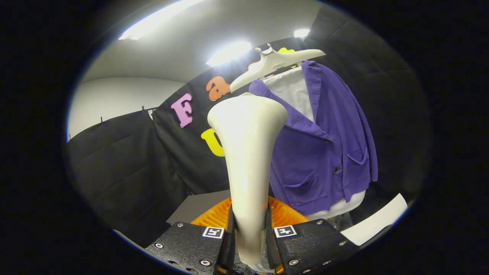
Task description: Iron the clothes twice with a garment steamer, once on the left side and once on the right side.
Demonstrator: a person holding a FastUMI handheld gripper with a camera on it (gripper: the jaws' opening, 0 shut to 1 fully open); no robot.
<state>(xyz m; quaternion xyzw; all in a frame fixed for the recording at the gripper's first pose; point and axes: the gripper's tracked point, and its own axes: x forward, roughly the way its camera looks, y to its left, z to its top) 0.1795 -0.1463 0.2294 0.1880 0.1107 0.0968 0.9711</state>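
Steamer (pixel 247 152) stands upright between the two fingers of the gripper (pixel 249 233), both of which press on its narrow cream handle — the tongs are pinched tight on it. Its body widens upward into a broad flat head, which rises just in front of the clothes and covers part of their left side. The purple jacket (pixel 324 152) hangs beyond the steamer on a pale hanger (pixel 273 63), worn over a white form (pixel 292 89) that shows at the open collar and below the hem. The jacket has a ribbed lapel, dark buttons down its front edge and two patch pockets — it hangs tilted in this view. Behind the garment is the black cloth wall (pixel 130 160) of the booth, with bright ceiling lights (pixel 229 52) above.
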